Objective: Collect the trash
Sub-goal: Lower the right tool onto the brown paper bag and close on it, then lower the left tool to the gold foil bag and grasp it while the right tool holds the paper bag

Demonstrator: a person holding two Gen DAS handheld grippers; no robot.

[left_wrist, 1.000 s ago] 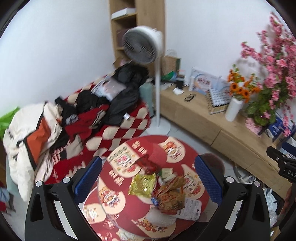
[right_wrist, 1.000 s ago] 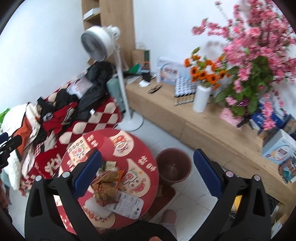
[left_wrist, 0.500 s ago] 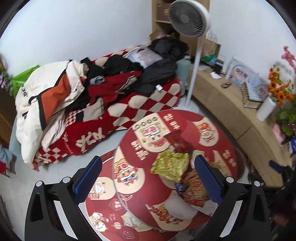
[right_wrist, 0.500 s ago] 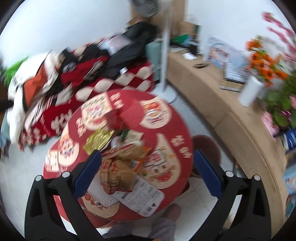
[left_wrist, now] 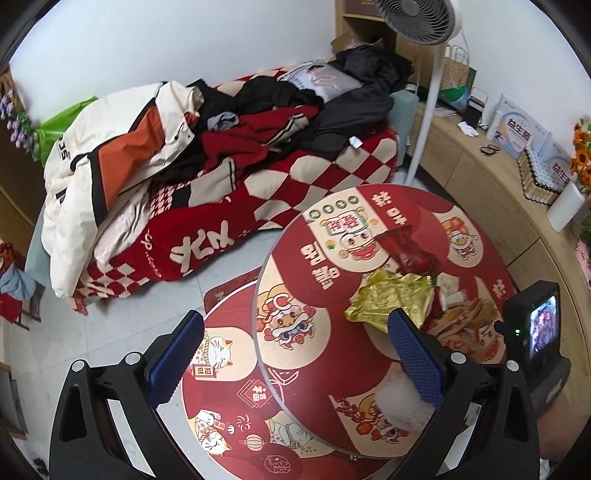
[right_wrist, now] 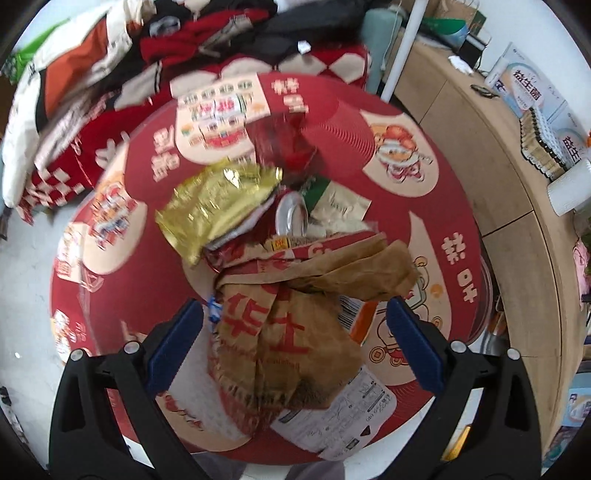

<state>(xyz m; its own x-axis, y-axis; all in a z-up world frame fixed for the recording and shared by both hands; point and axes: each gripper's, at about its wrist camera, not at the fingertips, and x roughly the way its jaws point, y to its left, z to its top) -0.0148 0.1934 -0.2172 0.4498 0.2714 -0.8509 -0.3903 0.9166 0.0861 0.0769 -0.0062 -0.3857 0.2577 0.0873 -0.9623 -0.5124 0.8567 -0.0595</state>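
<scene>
— Item one?
— Heap of trash: crumpled brown paper bag with red print [right_wrist: 291, 325], centre of the right wrist view, lying on the round red table with cartoon prints [right_wrist: 399, 122]. Touching it, upper left: crinkled gold foil wrapper [right_wrist: 218, 206]. Just above: dark red foil wrapper [right_wrist: 288, 144], blurred. Between gold wrapper and bag: silver can top [right_wrist: 291, 218]. Lower right, under the bag: white printed label sheet [right_wrist: 351, 417].
— Same heap from the other side?
— Right of centre in the left wrist view: gold foil wrapper [left_wrist: 391, 299], dark red wrapper [left_wrist: 406, 247] above it, brown bag [left_wrist: 469, 321] partly hidden at far right.
— Claws?
— Right gripper [right_wrist: 293, 350]: blue pads spread wide, brown bag between them in the frame, nothing held; contact cannot be told. Left gripper [left_wrist: 295, 363]: equally wide, empty, over the table's left edge and the round red floor mat [left_wrist: 229, 406] below.
— Surroundings?
— Upper left of left wrist view: red-and-cream checked blanket [left_wrist: 295, 184] piled with a cream-and-orange jacket [left_wrist: 122, 147] and dark clothes. Top right: white standing fan [left_wrist: 424, 18]. Right edge: curved pale wooden sideboard [left_wrist: 491, 192] bearing boxes.
</scene>
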